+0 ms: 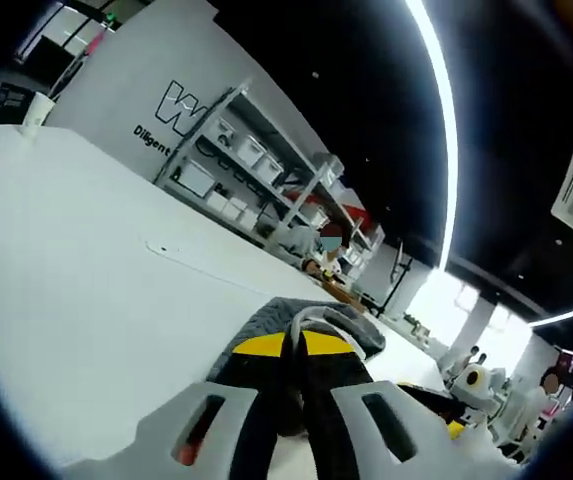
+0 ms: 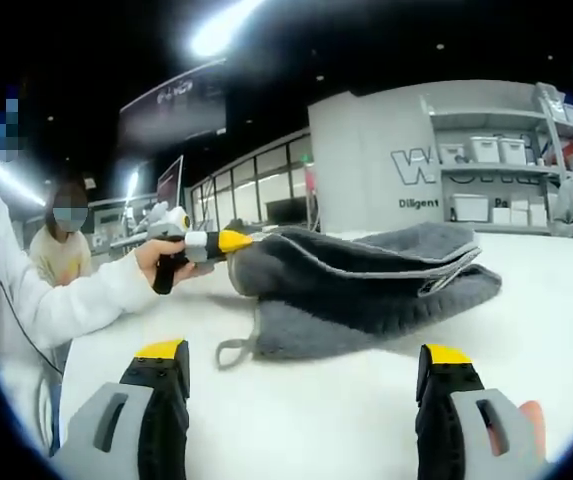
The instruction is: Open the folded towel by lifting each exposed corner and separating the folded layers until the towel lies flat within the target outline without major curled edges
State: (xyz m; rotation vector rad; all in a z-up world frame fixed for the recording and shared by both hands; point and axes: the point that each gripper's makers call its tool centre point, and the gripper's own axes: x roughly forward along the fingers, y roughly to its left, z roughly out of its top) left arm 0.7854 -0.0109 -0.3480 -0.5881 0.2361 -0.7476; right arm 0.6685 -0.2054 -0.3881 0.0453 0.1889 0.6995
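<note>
The grey towel (image 2: 366,285) lies folded on the white table (image 2: 296,420), its upper layer lifted at the left end. In the right gripper view a hand holds my left gripper (image 2: 228,241), which pinches that lifted edge. My right gripper (image 2: 304,352) hangs open and wide in front of the towel, touching nothing. A small loop tag (image 2: 234,351) sticks out at the towel's near left corner. In the left gripper view my left gripper (image 1: 298,345) is shut, with a grey, white-edged fold of the towel (image 1: 258,320) bunched at its yellow tips.
A thin outline mark (image 1: 196,262) runs across the white table (image 1: 66,260). A white cup (image 1: 38,108) stands at the far edge. Shelving with boxes (image 1: 256,170) lines the back wall. A seated person (image 2: 61,250) is at the left beyond the table.
</note>
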